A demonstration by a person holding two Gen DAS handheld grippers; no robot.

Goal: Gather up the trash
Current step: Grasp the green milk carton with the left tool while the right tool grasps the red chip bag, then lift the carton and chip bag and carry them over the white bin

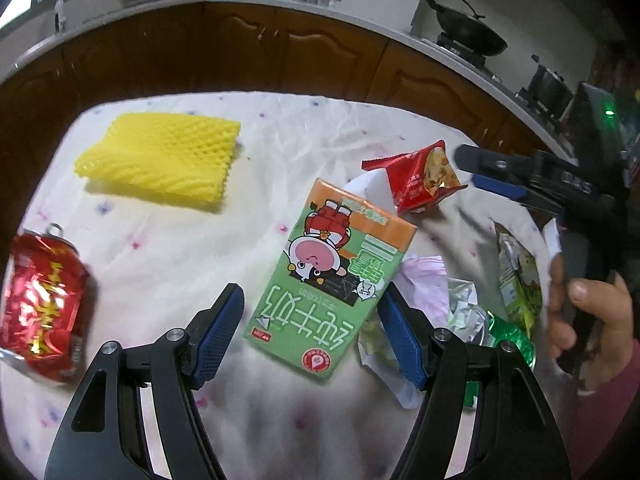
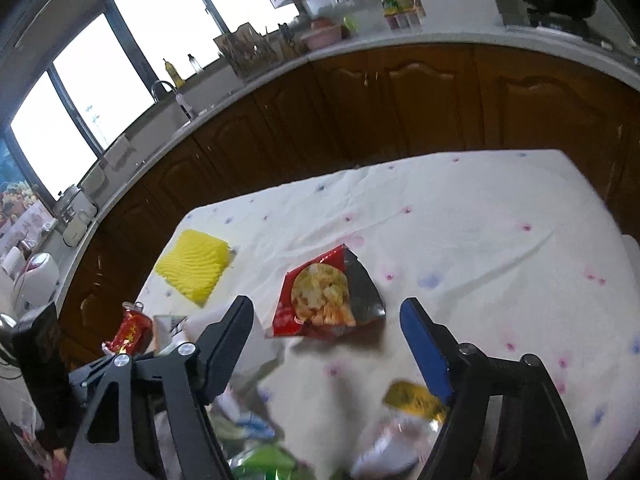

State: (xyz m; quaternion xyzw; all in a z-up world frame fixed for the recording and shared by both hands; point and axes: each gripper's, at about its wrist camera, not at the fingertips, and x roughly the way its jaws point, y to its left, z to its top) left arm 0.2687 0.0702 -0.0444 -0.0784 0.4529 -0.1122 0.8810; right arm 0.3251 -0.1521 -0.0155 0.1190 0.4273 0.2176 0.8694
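My left gripper point(image 1: 310, 316) has its jaws apart, straddling the near end of the carton point(image 1: 330, 276) without the pads clearly pressing it; the carton lies flat on the cloth point(image 1: 168, 248). To its left there is open cloth as far as the crushed can point(image 1: 42, 304), which sits at the table's left edge and is partly cut off by my view. The yellow net point(image 1: 160, 160) lies well apart, toward the far edge.

My right gripper point(image 2: 326, 312) is also spread, with nothing between the jaws, and hangs just short of the red wrapper point(image 2: 326, 296). The cloth beyond and to the right of the wrapper is bare up to the edge. Below the fingers the wrapper pile point(image 2: 400, 420) is blurred, so I cannot sort its pieces.
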